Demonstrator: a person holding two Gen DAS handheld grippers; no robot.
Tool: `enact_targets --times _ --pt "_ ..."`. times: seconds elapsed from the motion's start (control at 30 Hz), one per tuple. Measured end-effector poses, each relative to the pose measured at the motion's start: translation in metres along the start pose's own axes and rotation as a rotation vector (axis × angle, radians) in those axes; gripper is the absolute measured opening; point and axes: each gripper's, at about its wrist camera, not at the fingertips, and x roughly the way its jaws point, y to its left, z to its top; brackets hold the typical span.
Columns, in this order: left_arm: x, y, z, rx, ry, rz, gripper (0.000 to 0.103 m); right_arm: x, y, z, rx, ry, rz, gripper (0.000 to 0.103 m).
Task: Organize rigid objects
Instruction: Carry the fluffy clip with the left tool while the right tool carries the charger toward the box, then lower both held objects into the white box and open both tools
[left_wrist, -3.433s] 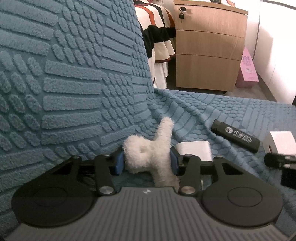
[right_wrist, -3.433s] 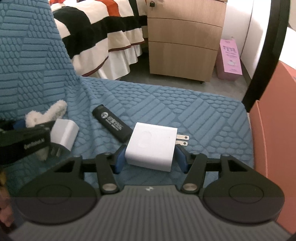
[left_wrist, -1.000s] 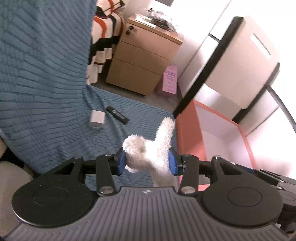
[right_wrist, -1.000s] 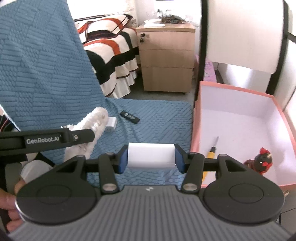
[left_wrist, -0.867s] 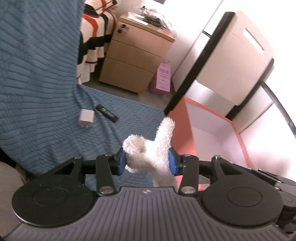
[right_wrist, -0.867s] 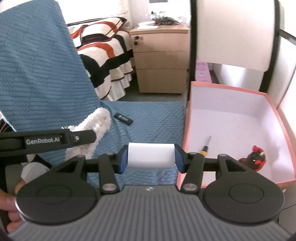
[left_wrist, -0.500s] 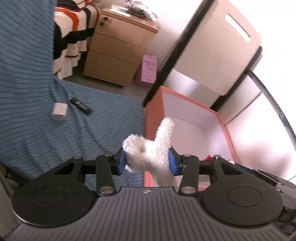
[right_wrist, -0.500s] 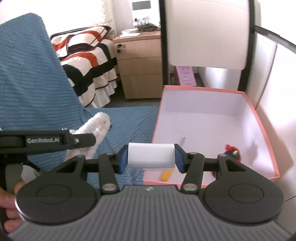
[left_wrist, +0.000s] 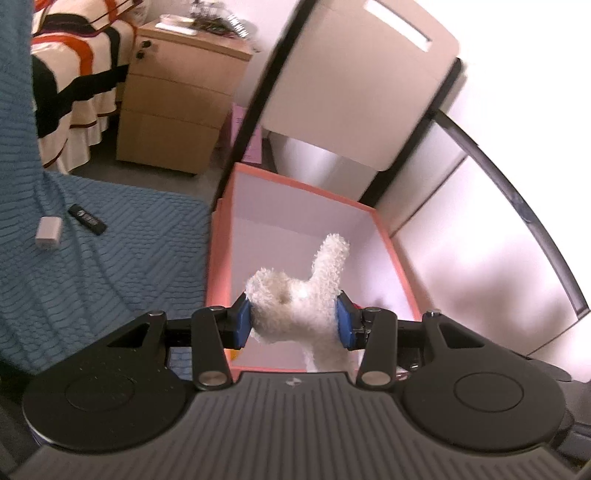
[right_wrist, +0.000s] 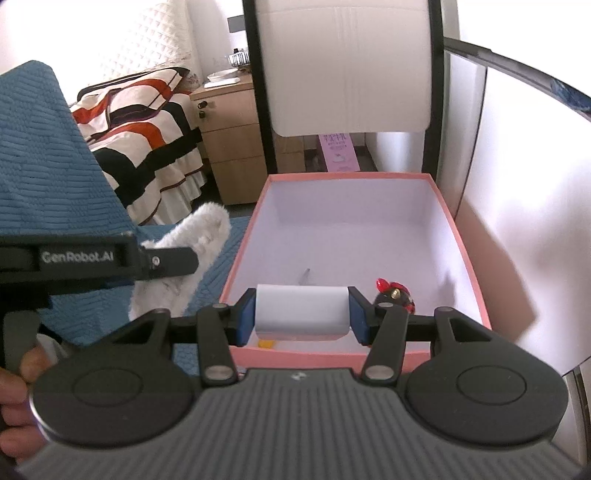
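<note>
Fluffy white plush toy (left_wrist: 295, 308) clamped between the blue pads of the left gripper (left_wrist: 294, 319), held above the near end of the pink box (left_wrist: 216, 254); one limb sticks up, body squashed a bit by the pinch. White charger block (right_wrist: 302, 312) clamped square between the pads of the right gripper (right_wrist: 302, 314), also over the box's near edge, flat faces against the pads so it likely won't twist. Both loads look staged for a drop into the box, so this reads as transport nearly done, release next.

Inside the box: small red-and-black figurine (right_wrist: 395, 293) near the right wall, a yellow-handled tool (right_wrist: 266, 343) mostly hidden behind the charger. Drop point should avoid the figurine.

On the blue textured cover (left_wrist: 110, 266), toward its far edge, a second small white adapter (left_wrist: 48, 232) and a black USB stick (left_wrist: 88, 219) lie just beside each other, not yet collected. Wooden drawer unit (left_wrist: 173, 107) and striped bedding (right_wrist: 144, 147) behind.
</note>
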Motion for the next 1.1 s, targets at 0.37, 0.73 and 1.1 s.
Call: enact_targets --times 0.37,0.73,1.1 --pt "0.033 -0.019 0.003 0.034 0.007 -0.003 0.051 0.010 -0.029 -0.007 0.022 0.045 -0.006 0.054" --pt "0.109 -0.018 0.012 0.056 0.098 0.039 0.051 0.060 -0.069 -0.003 0.070 0.115 -0.053 0.054" --pt "0.176 -0.006 0.019 0.046 0.212 0.088 0.051 0.119 -0.102 -0.011 0.125 0.253 -0.064 0.054"
